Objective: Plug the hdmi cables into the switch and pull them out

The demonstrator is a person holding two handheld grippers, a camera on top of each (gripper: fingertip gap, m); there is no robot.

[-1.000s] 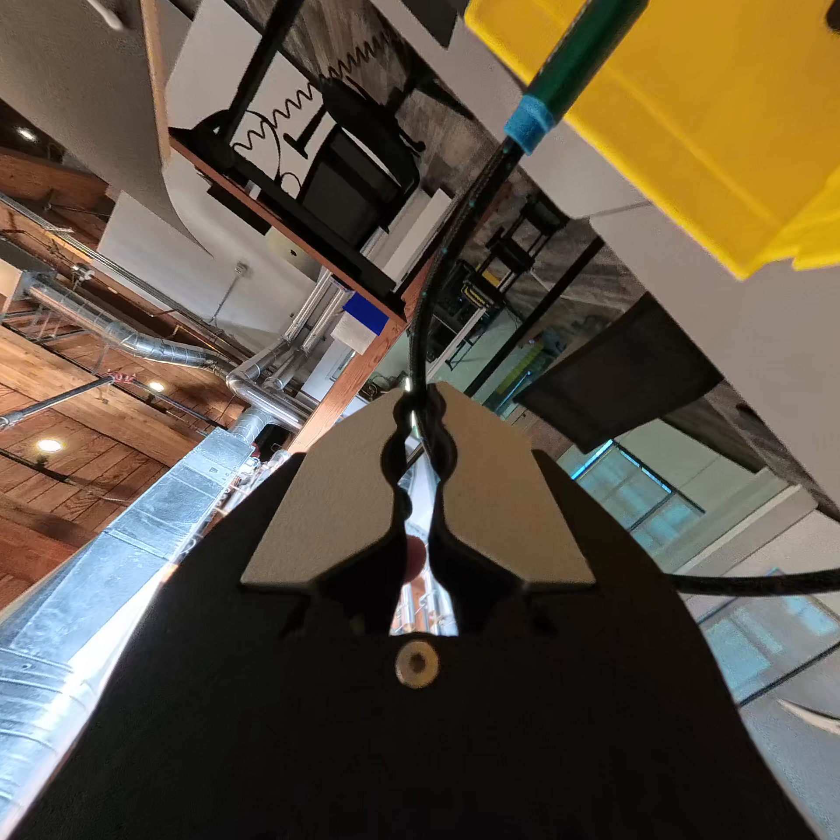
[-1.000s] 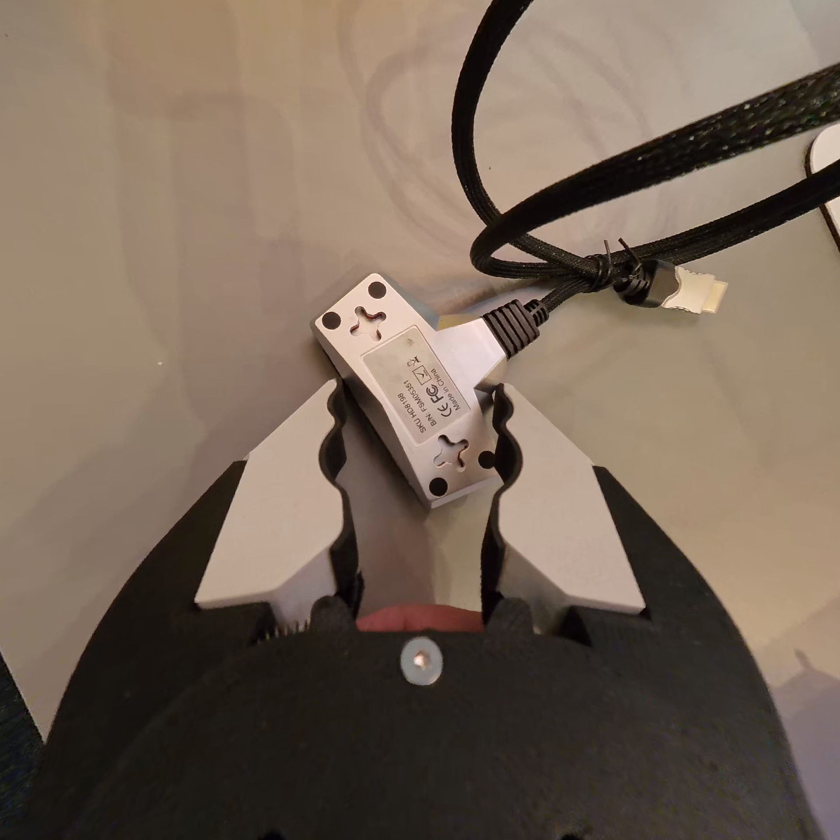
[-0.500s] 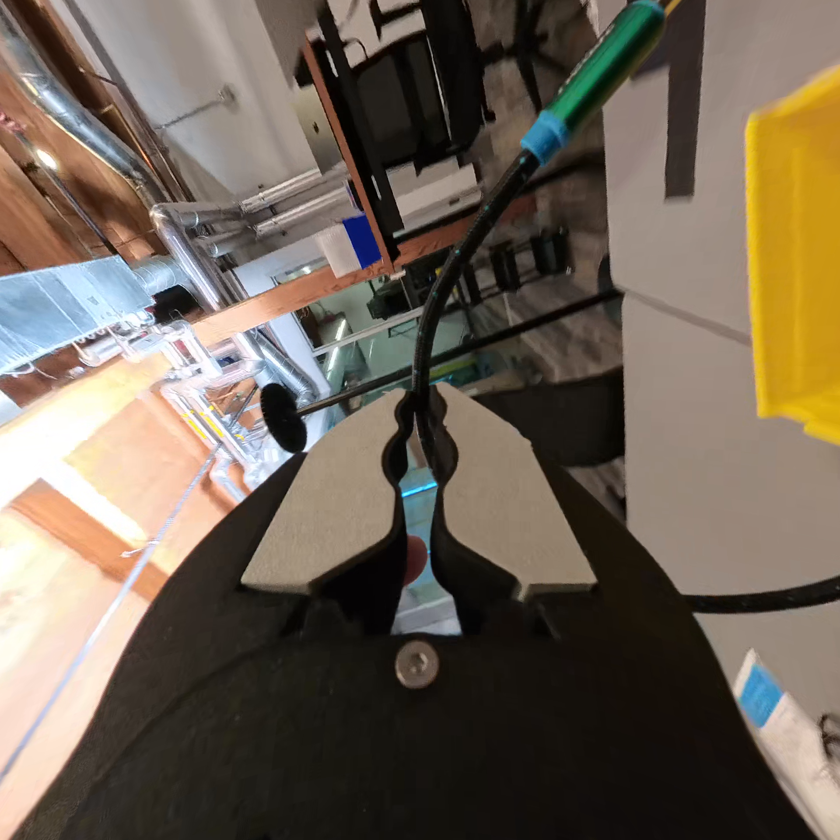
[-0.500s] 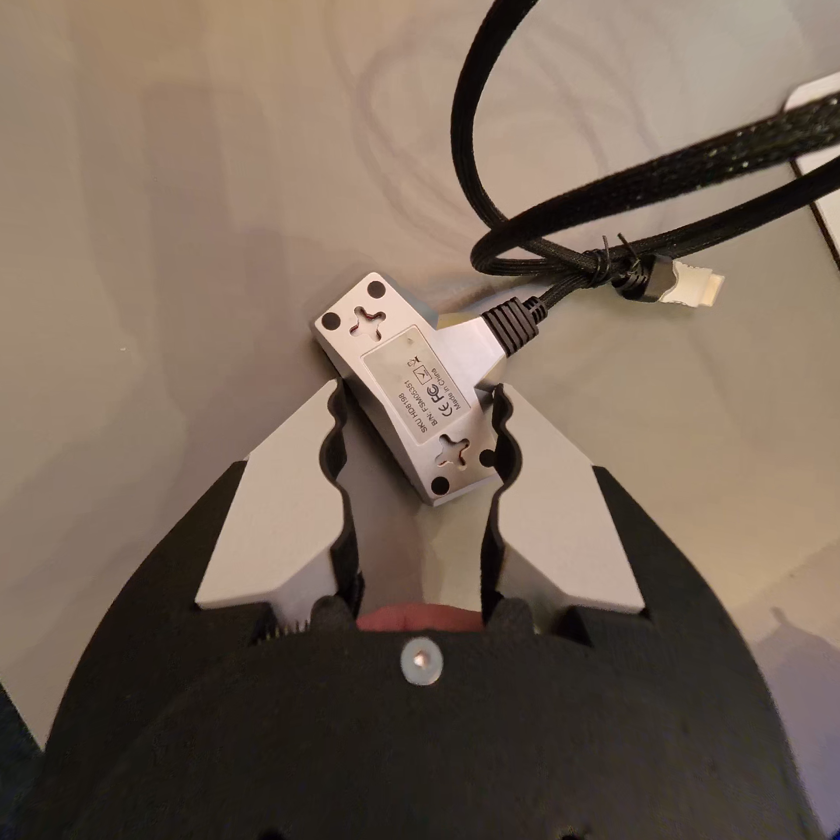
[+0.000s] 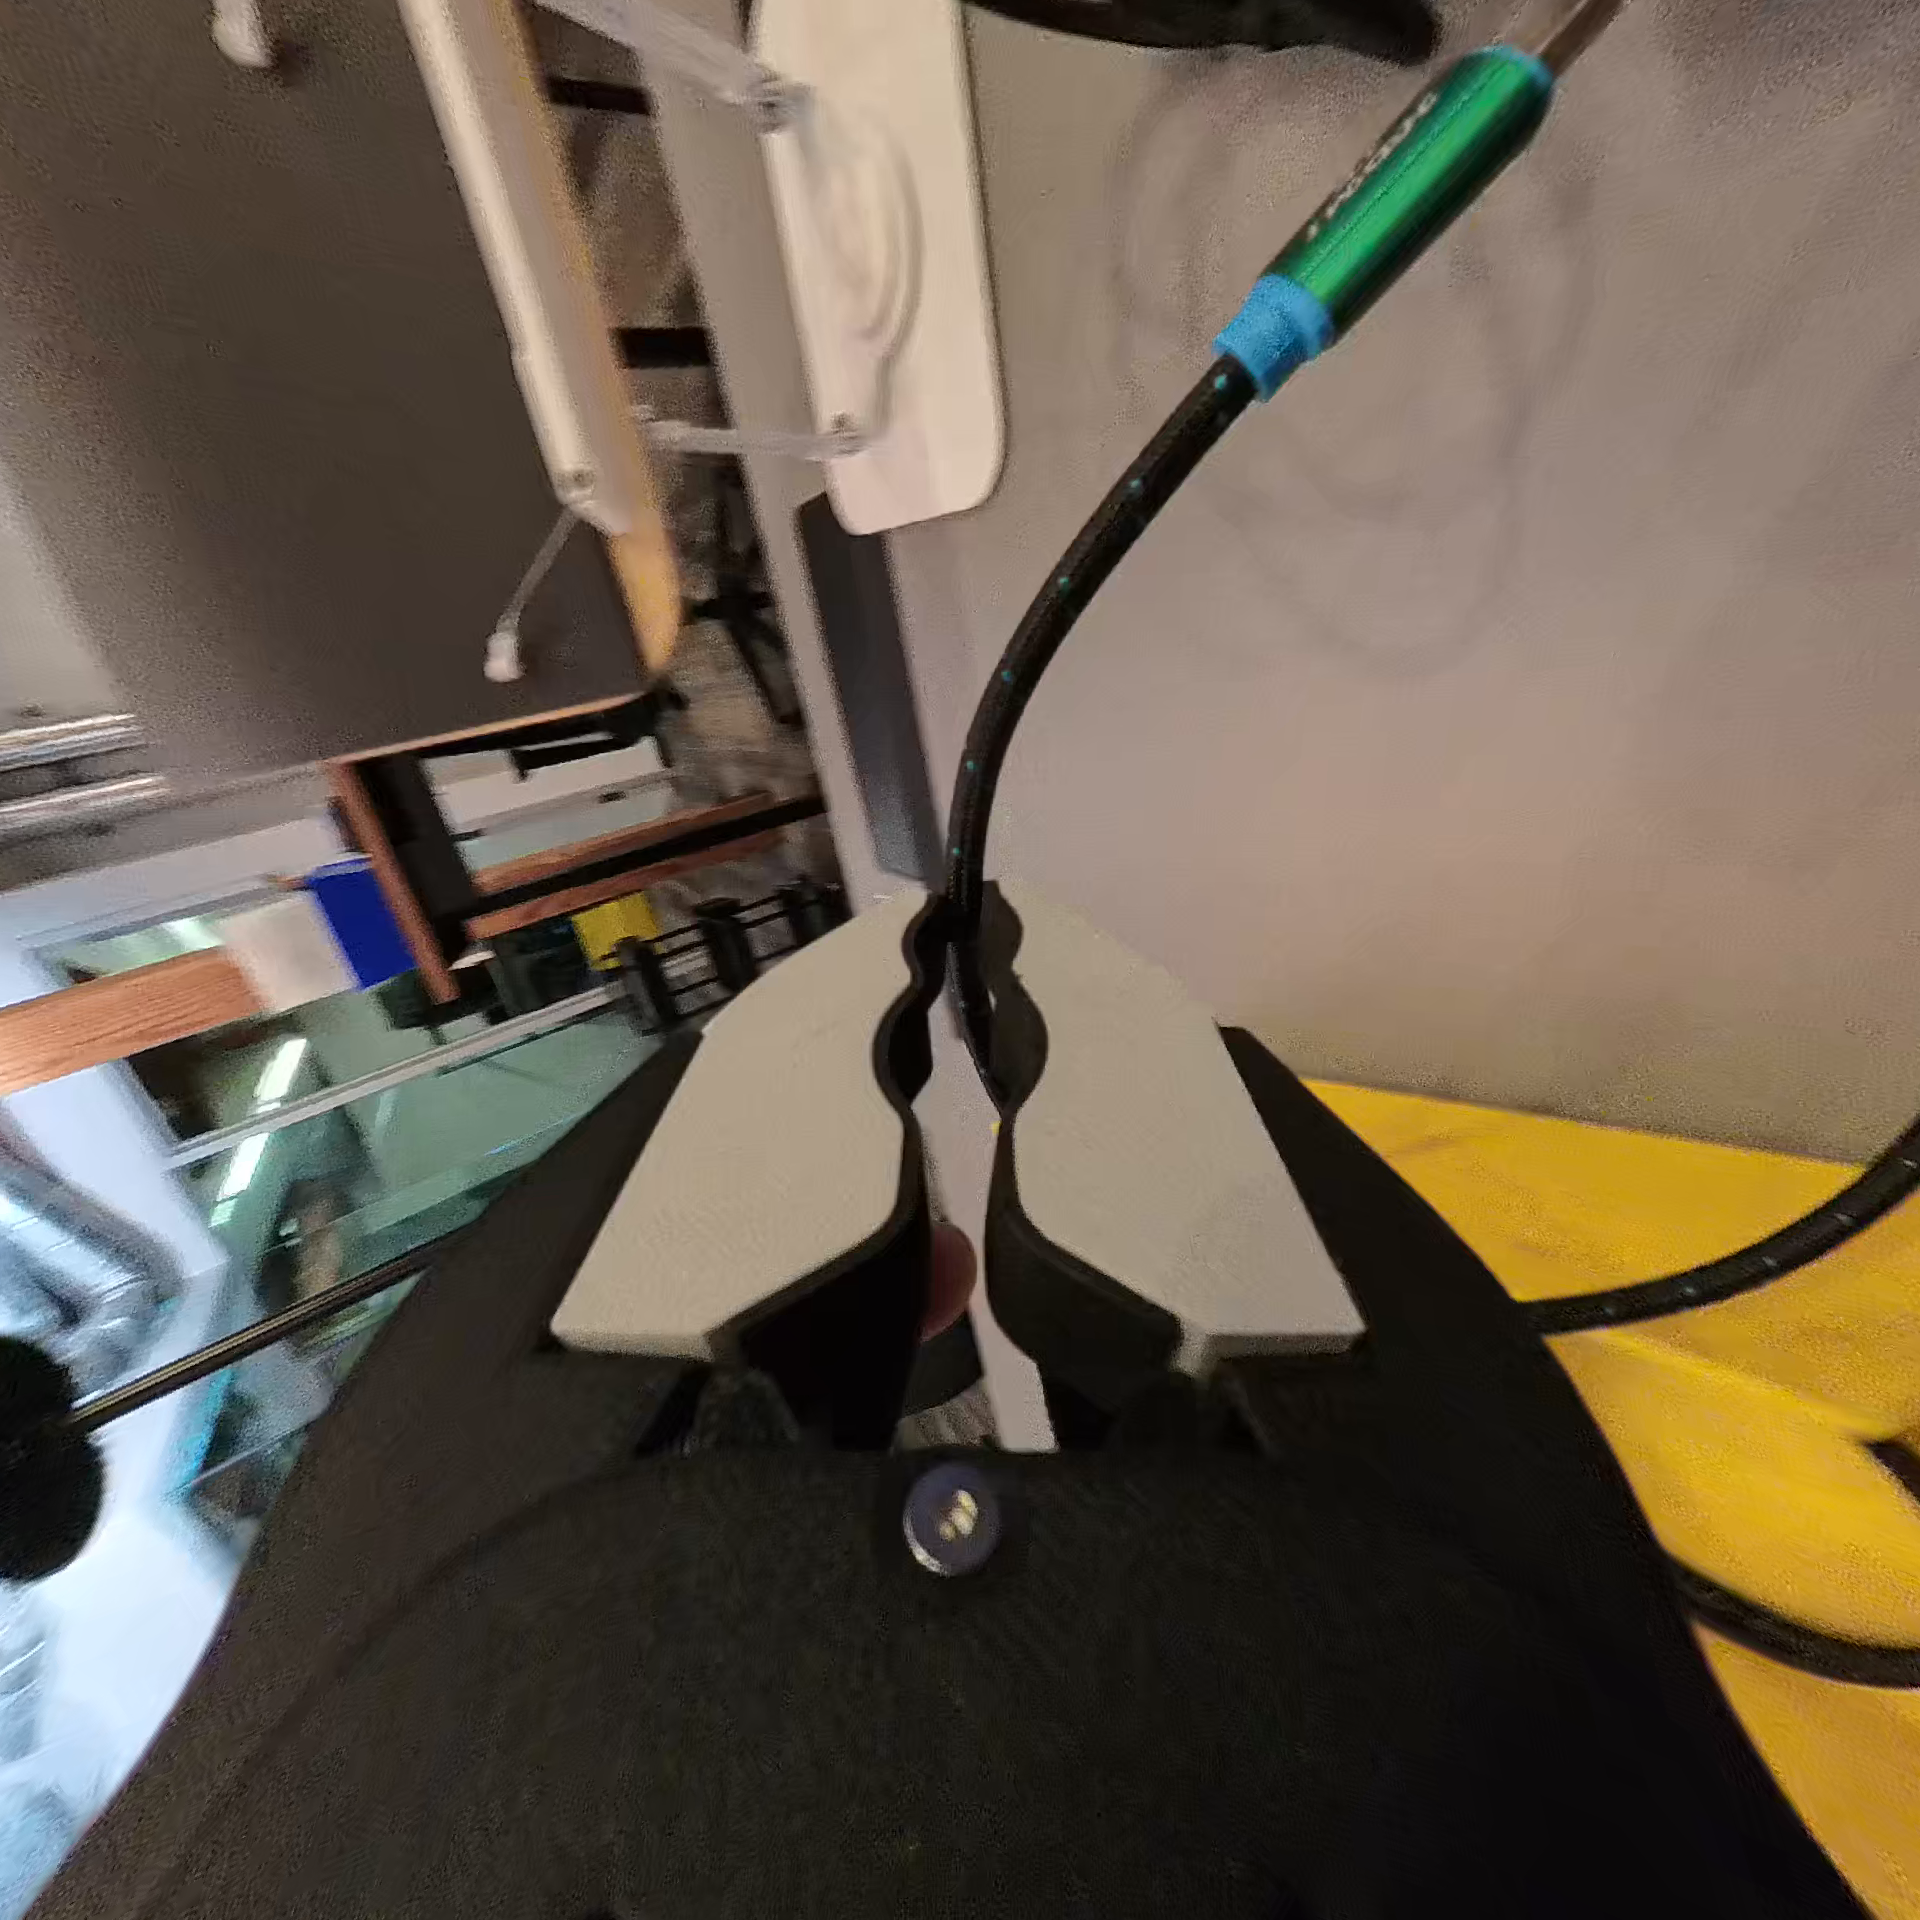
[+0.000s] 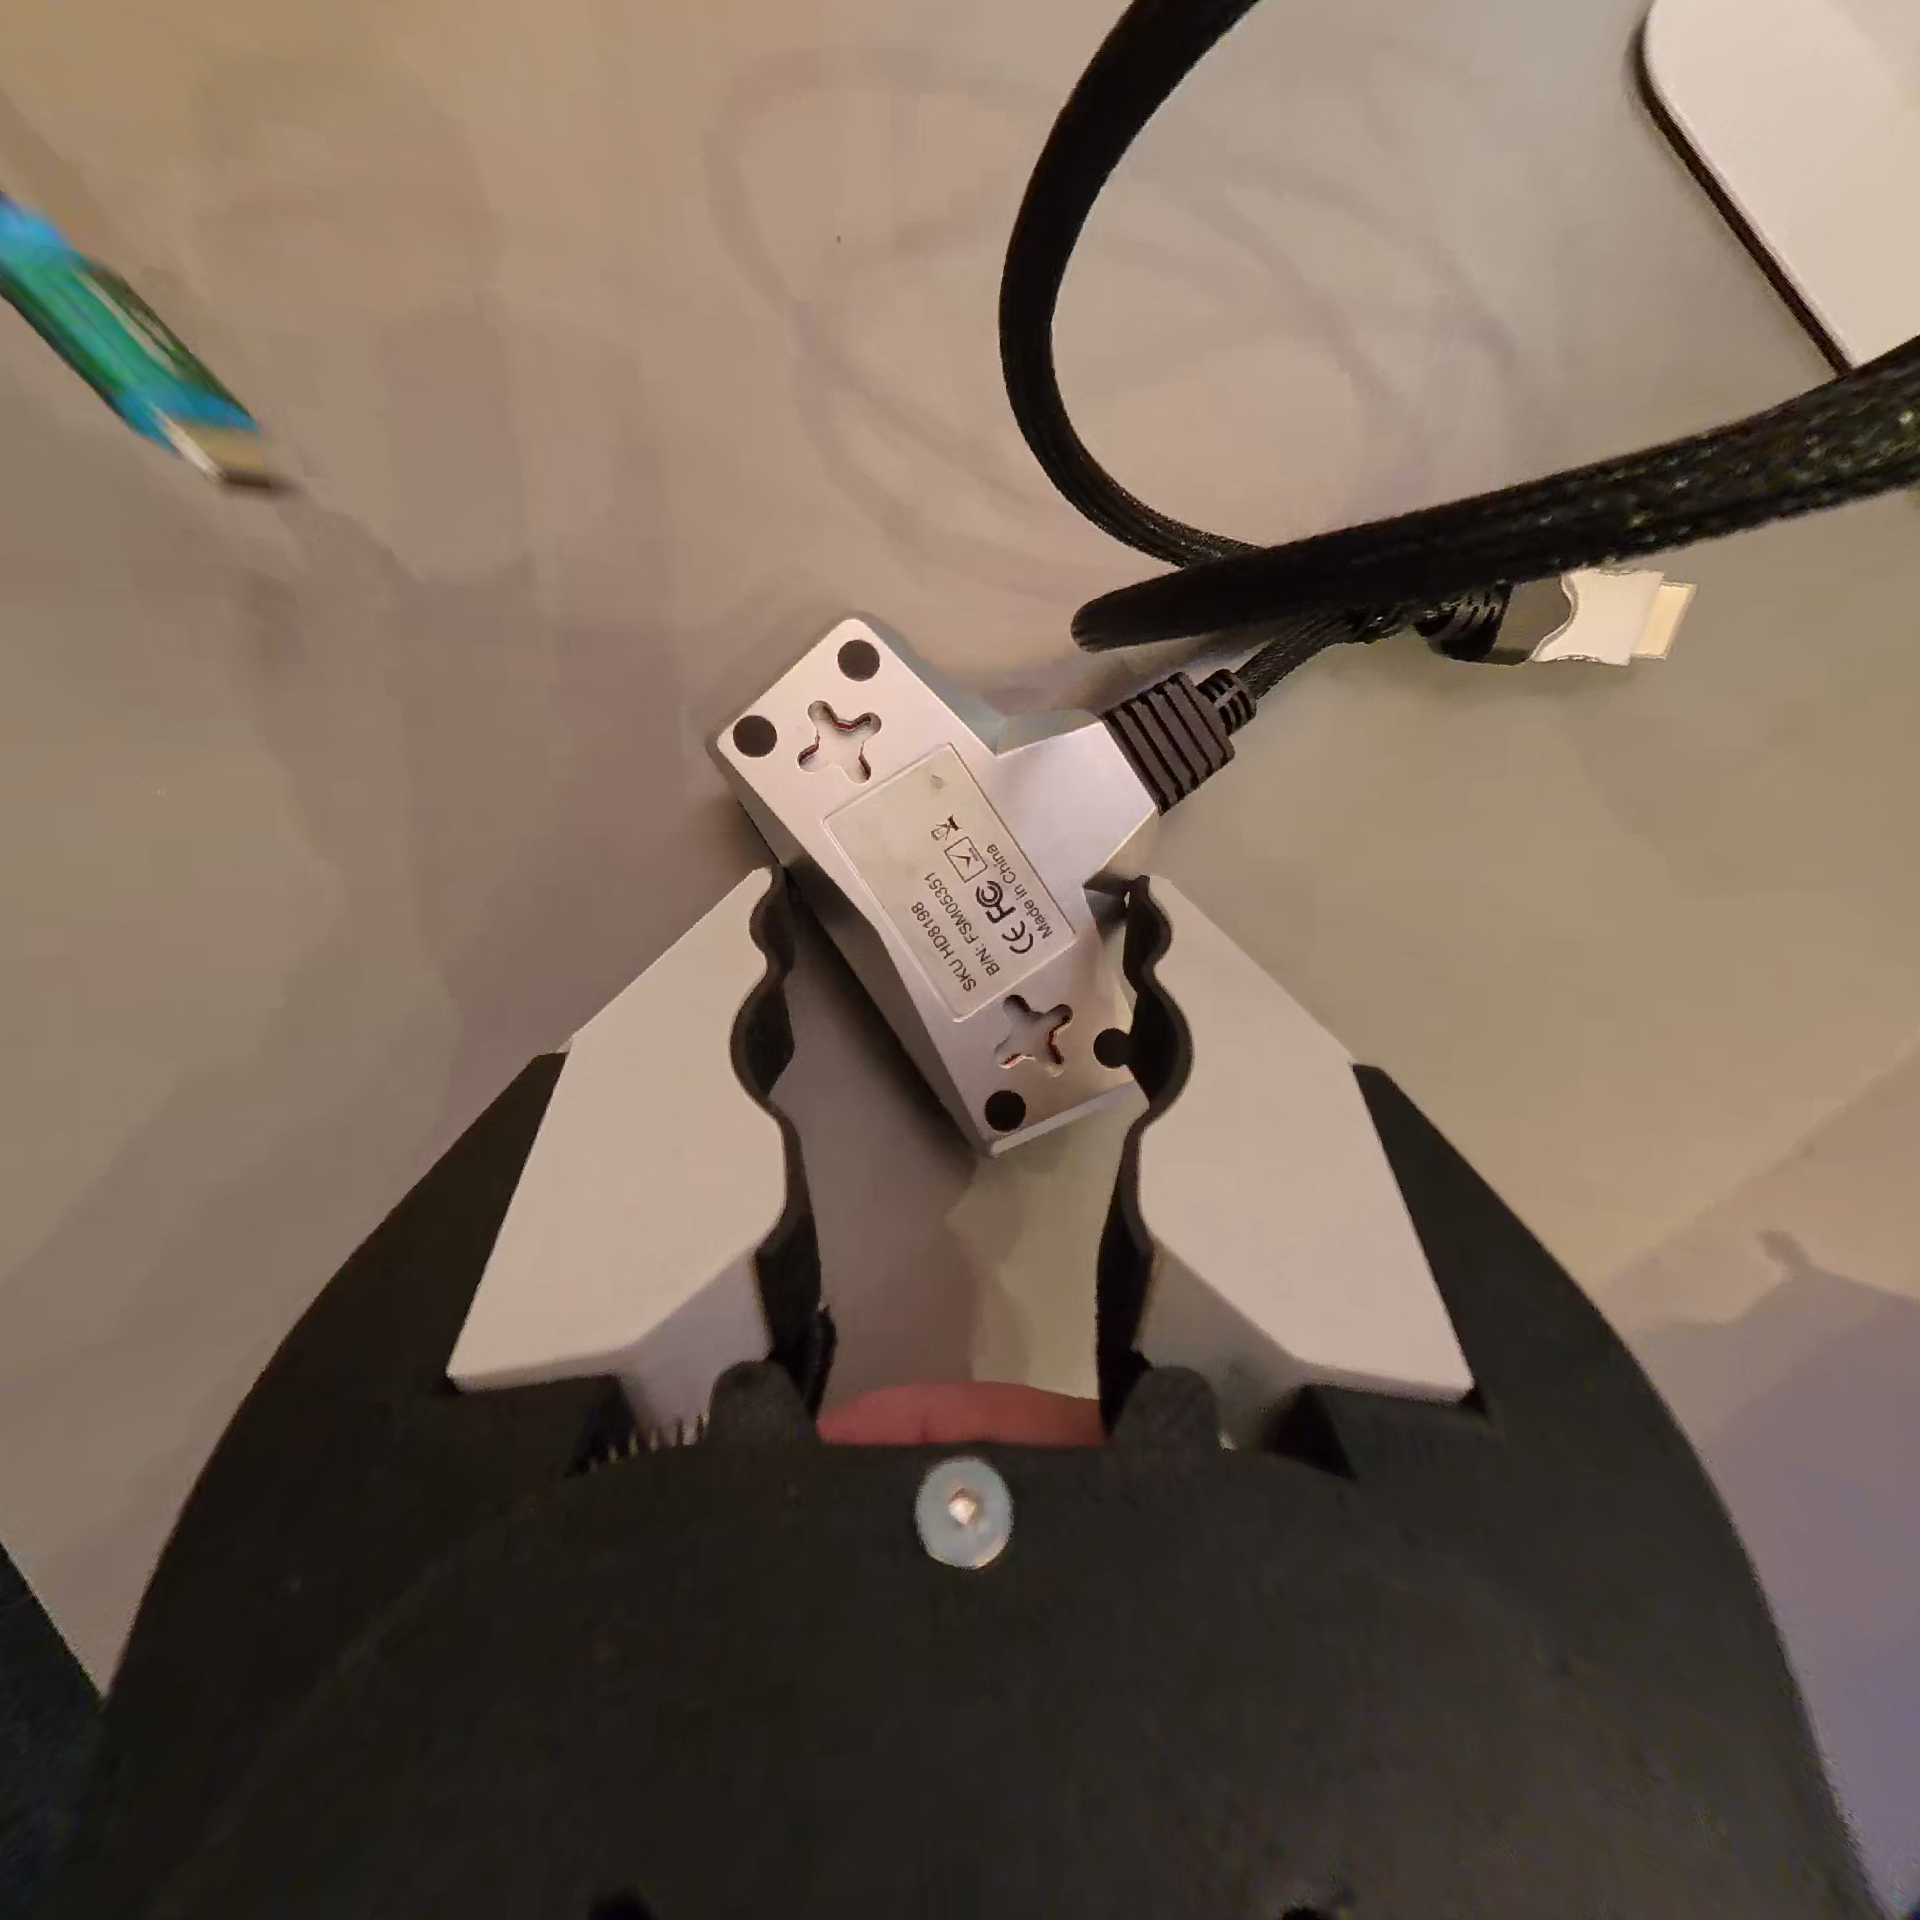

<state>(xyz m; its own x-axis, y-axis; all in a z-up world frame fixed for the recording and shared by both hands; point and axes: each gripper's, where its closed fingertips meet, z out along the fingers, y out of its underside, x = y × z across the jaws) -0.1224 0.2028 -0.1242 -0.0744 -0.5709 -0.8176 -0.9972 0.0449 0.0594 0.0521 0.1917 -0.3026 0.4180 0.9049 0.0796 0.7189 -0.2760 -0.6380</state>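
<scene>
On the grey surface [image 6: 416, 727] our right claw [image 6: 951, 904] clamps the switch [image 6: 935, 904] at frame centre w/ jaws on its sides. Left claw [image 5: 961, 925], clenched on the braided cable [image 5: 1049, 613], has swung round: its green plug [image 6: 125, 353] now enters upper left, nearing insertion.

Silver switch [image 6: 935, 894]; black braided cable [image 5: 1049, 613] flecked teal, green plug [image 5: 1392, 197], blue collar [image 5: 1273, 338]; yellow bin [image 5: 1621, 1299].

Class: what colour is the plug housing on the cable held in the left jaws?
Green plug housing with a blue collar, clearest in the left wrist view.
</scene>
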